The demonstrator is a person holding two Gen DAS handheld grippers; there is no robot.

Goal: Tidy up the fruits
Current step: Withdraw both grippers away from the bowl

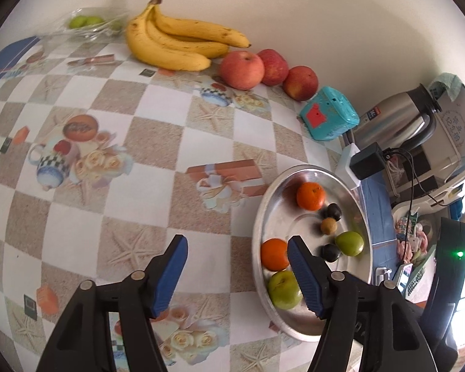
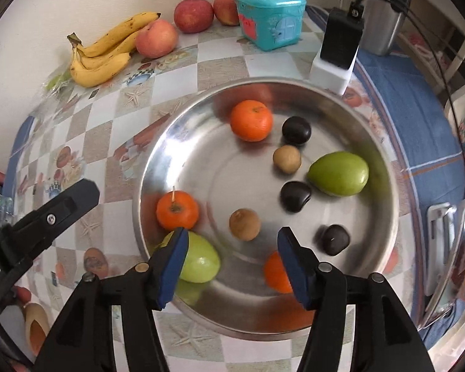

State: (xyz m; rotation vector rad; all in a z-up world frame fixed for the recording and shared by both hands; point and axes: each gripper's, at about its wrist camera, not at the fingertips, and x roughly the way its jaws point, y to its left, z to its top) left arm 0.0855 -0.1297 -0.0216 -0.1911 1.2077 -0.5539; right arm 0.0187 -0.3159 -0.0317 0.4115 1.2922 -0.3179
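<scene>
A round steel tray (image 2: 158,161) holds mixed fruit: oranges (image 2: 251,120), green fruits (image 2: 339,173), dark plums (image 2: 296,130) and small brown fruits (image 2: 244,224). My right gripper (image 2: 232,248) is open and empty, hovering over the tray's near side. My left gripper (image 1: 237,257) is open and empty above the tablecloth, at the tray's left rim (image 1: 257,217). A banana bunch (image 1: 176,42) and three red apples (image 1: 241,69) lie against the far wall. A clear bag of green fruits (image 1: 86,23) lies at the far left.
A teal toy box (image 1: 328,117) sits right of the apples. A black charger on a white block (image 2: 338,52) and a steel kettle (image 1: 396,121) stand beyond the tray. The left gripper's body (image 2: 40,226) shows at the left of the right wrist view.
</scene>
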